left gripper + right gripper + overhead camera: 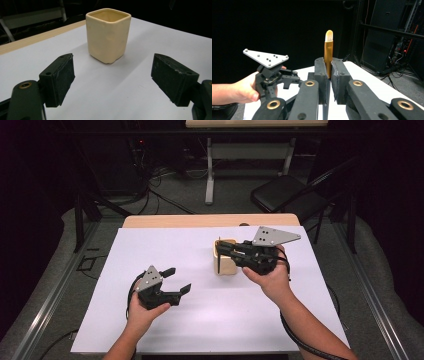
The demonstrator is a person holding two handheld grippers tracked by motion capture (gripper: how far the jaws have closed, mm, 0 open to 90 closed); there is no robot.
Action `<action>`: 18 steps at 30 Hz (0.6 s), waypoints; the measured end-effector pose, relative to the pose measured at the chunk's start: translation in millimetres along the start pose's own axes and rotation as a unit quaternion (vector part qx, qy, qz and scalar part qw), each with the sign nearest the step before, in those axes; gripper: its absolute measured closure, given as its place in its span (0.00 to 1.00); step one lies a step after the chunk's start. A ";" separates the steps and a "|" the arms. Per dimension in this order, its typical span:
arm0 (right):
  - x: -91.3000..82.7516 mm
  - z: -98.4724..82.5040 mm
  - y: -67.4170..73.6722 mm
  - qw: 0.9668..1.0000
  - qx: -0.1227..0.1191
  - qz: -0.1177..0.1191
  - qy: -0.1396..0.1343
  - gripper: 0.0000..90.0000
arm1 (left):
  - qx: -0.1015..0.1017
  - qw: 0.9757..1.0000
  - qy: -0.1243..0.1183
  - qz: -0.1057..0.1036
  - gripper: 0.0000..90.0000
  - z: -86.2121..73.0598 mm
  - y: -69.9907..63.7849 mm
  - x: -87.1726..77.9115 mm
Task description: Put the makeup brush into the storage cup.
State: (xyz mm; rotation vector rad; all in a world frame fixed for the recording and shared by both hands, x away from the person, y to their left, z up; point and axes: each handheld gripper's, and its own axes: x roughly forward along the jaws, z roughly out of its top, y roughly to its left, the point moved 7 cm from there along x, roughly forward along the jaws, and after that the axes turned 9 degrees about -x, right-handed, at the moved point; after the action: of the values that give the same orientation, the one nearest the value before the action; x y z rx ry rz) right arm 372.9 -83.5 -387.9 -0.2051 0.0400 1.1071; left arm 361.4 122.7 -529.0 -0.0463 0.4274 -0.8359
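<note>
Right claw (222, 247) is clamped on a thin gold stick (328, 53) with a pale tip, held over the cream cup (225, 257) near the middle of the table (150, 330). Left claw (177, 281) rests well apart from the cup, its jaws spread wide with nothing between them. Dropping the stick into the cup seems to be the step in hand; next, the right claw likely needs to lower it inside and let go.

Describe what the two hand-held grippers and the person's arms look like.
Both are black. The left hand-held gripper and the right hand-held gripper each carry a grey three-cornered plate dotted with small screws on top. The jaws end in blocky black pads, and brass-coloured bushings sit at the linkage pivots. A thick black cable trails from the right one. The forearms are bare, with no sleeves in sight.
</note>
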 end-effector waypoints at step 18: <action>10.7 -6.4 -33.3 0.999 0.009 -0.038 0.005 0.93 | -0.012 1.000 -0.007 -0.006 0.21 -15.0 -3.1 0.7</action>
State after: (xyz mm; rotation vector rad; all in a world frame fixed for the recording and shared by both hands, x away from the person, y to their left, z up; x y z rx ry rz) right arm 407.9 -89.6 -390.8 -0.1932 0.0504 1.0295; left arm 353.9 122.0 -542.3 -0.0758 0.4249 -0.8420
